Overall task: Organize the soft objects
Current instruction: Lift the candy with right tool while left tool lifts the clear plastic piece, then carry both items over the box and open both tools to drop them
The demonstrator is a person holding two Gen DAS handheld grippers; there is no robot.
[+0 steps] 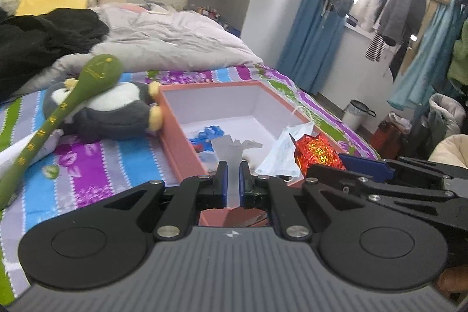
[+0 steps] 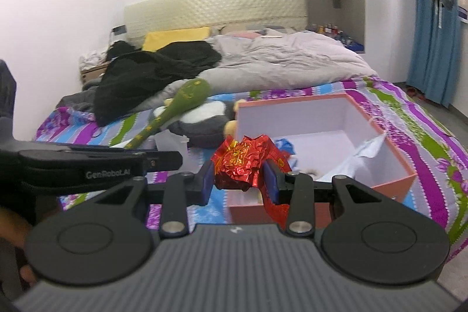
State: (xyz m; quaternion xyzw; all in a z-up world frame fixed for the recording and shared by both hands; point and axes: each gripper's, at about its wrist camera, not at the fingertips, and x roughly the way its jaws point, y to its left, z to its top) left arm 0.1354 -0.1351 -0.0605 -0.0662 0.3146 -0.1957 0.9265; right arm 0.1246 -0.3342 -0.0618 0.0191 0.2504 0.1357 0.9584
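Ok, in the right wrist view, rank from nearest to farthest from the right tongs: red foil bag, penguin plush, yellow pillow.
1. Red foil bag: clamped in the right tongs.
2. Penguin plush: on the striped sheet, left of the pink box.
3. Yellow pillow: far back by the headboard.

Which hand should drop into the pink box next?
Right. The right gripper is clamped on the crumpled red foil wrapper, right at the pink box's near edge. The left gripper pinches only a thin pale scrap, so it can follow.
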